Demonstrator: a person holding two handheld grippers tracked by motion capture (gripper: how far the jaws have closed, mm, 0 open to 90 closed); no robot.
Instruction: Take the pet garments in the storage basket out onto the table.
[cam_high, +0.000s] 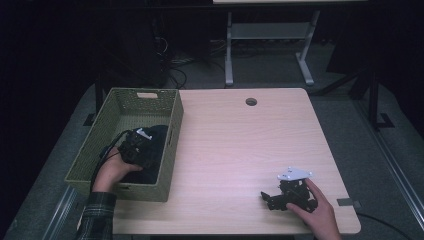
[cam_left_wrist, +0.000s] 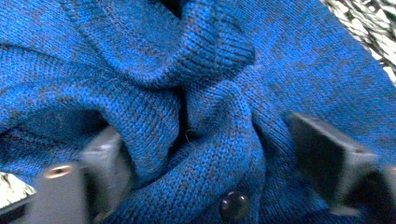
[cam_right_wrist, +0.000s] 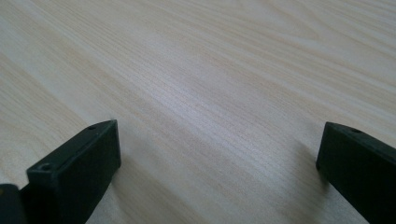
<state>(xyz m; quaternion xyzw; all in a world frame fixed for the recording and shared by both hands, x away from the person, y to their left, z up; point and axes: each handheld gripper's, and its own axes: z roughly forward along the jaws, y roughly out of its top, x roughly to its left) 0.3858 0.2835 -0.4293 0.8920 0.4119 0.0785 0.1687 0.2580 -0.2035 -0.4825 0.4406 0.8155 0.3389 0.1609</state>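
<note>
A blue knitted sweater (cam_left_wrist: 140, 70) with a dark button (cam_left_wrist: 235, 205) lies bunched inside a green woven basket (cam_high: 150, 191) at the table's left. In the high view the sweater (cam_high: 160, 134) looks dark. My left gripper (cam_high: 144, 154) reaches down into the basket and is open, its jaws pressed into the knit with a fold of sweater (cam_left_wrist: 201, 154) between them. My right gripper (cam_high: 268, 199) rests low over the bare wood near the table's front right. It is open too, with nothing between its fingers (cam_right_wrist: 74, 172).
The light wooden table (cam_high: 240, 145) has a round cable hole (cam_high: 251, 102) near its far edge and a grey tab (cam_high: 348, 203) at its right front edge. Another table's white legs (cam_high: 229, 50) and cables stand on the floor behind.
</note>
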